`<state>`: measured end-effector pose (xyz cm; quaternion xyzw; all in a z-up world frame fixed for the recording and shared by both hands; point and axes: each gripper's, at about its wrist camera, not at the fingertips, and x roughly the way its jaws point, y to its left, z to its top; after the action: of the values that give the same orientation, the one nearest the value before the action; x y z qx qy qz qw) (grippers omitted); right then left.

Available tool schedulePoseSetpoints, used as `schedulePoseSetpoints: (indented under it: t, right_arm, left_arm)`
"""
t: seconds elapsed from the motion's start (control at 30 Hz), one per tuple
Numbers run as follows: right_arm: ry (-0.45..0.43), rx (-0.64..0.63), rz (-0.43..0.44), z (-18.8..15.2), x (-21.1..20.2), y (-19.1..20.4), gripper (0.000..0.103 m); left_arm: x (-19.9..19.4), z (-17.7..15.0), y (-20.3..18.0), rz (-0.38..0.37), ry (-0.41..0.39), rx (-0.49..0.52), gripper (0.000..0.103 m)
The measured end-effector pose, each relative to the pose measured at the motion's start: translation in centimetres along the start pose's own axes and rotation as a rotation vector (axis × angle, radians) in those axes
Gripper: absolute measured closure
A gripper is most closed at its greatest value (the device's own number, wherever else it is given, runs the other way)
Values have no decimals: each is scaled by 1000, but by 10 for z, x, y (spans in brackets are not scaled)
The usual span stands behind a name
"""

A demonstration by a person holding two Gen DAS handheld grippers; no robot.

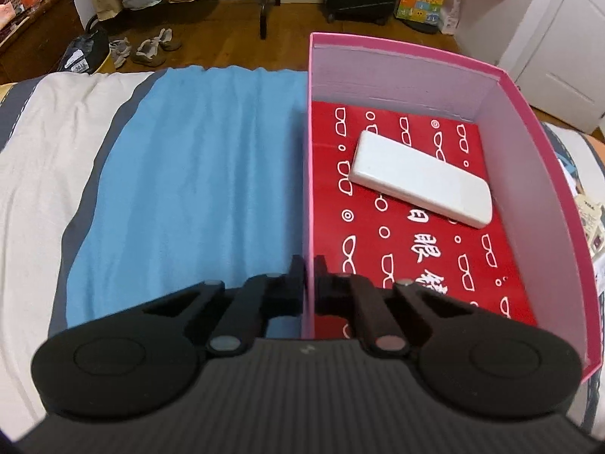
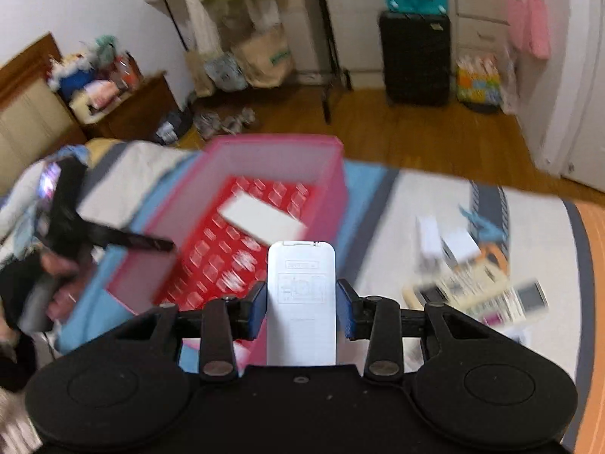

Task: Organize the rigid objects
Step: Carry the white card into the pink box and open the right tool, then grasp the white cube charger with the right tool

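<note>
A pink box (image 1: 529, 174) with a red patterned floor lies on the bed; a white remote (image 1: 421, 178) lies inside it. My left gripper (image 1: 309, 283) is shut on the box's left wall, one finger on each side. In the right wrist view the box (image 2: 332, 196) and the remote inside it (image 2: 261, 221) are blurred, and the left gripper (image 2: 113, 240) shows at the box's near left wall. My right gripper (image 2: 301, 302) holds a second white remote (image 2: 301, 302), back side up, above the box's near edge.
A blue towel (image 1: 196, 189) lies under and left of the box. On the bed right of the box lie white adapters (image 2: 448, 244), a remote (image 2: 531, 295) and printed packets (image 2: 469, 287). A black suitcase (image 2: 416, 58) stands beyond on the wooden floor.
</note>
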<state>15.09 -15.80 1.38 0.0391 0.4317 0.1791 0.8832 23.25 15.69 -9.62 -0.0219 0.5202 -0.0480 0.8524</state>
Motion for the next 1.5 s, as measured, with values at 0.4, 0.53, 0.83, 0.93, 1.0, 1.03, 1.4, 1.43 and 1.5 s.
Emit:
schedulePoseSetpoints:
  t: [0.4, 0.53, 0.83, 0.93, 1.0, 1.03, 1.4, 1.43, 1.5]
  right_arm:
    - [152, 101, 43, 37, 91, 65, 59]
    - [126, 219, 92, 31, 92, 37, 58]
    - [114, 349, -106, -26, 27, -43, 51]
    - [226, 430, -157, -51, 44, -68, 50]
    - [295, 448, -208, -62, 58, -77, 47]
    - [331, 463, -236, -69, 65, -81, 44]
    - [430, 583, -327, -93, 124, -93, 38]
    - [423, 568, -334, -93, 122, -89, 38]
    - [417, 560, -331, -94, 119, -83, 39]
  left_arm:
    - [-4, -5, -11, 47, -59, 92, 101]
    - [-3, -4, -9, 45, -81, 106, 101]
    - [2, 4, -2, 42, -105, 139, 101]
    - [3, 1, -4, 54, -112, 163, 100]
    - [2, 1, -6, 62, -113, 168, 100]
    - [2, 1, -7, 65, -113, 170, 100]
    - [1, -2, -8, 91, -126, 199, 98]
    - [1, -3, -8, 93, -128, 202, 98]
    - [1, -3, -8, 92, -129, 201, 98]
